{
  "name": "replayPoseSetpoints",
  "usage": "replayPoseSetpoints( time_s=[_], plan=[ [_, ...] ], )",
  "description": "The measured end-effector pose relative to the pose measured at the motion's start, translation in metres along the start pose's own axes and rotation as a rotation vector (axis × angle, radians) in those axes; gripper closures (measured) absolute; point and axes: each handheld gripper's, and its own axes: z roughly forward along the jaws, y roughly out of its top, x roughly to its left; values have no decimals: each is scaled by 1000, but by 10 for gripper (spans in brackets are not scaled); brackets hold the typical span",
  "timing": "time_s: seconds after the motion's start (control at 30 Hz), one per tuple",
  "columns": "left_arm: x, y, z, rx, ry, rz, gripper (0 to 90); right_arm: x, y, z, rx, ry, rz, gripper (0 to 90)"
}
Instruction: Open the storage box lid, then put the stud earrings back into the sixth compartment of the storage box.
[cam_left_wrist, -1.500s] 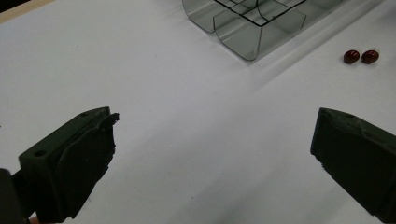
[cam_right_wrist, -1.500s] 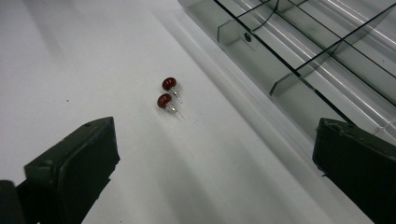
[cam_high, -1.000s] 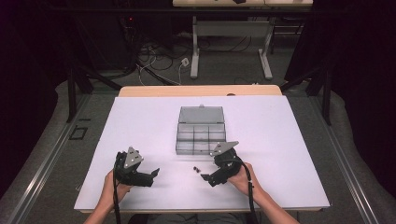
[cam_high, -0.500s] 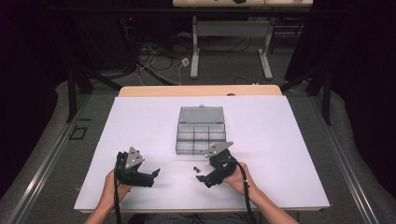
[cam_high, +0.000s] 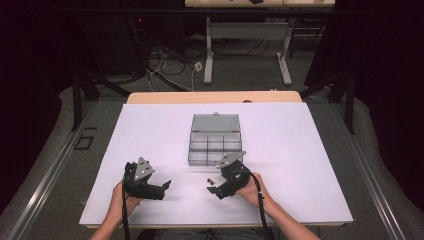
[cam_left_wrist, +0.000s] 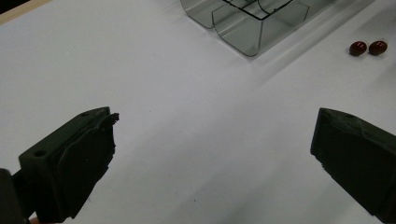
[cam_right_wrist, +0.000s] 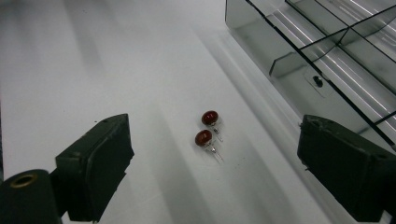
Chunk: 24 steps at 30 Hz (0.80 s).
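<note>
Right gripper (cam_right_wrist: 212, 163): jaws spread wide, empty, low over the bench, aimed at the earrings.
Left gripper (cam_left_wrist: 212, 158): jaws spread, empty, idle over bare bench.
Earrings (cam_right_wrist: 207, 129): two red studs with pins, side by side on the bench (cam_high: 300, 150), just beside the box's near wall, between the right jaws' line.
Box (cam_high: 215, 140): clear, compartmented, lid open; compartments look empty.
Progress: judged early; nothing grasped or stowed, both earrings left to pick and place.
</note>
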Motion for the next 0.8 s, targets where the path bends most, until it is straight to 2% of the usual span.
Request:
replayPoseSetpoints(
  time_s=[0.23, 0.3, 0.57, 0.8],
  plan=[
    [0, 0, 1, 8, 0, 10, 0, -3, 0, 3, 6, 3, 9, 210],
    [0, 0, 1, 1, -3, 1, 0, -4, 1, 3, 4, 0, 11, 243],
    [-1, 0, 2, 6, -3, 4, 0, -6, 3, 3, -20, 6, -6, 374],
    [-1, 0, 3, 6, -3, 5, 0, -10, 7, 4, -47, -7, -14, 591]
  ],
)
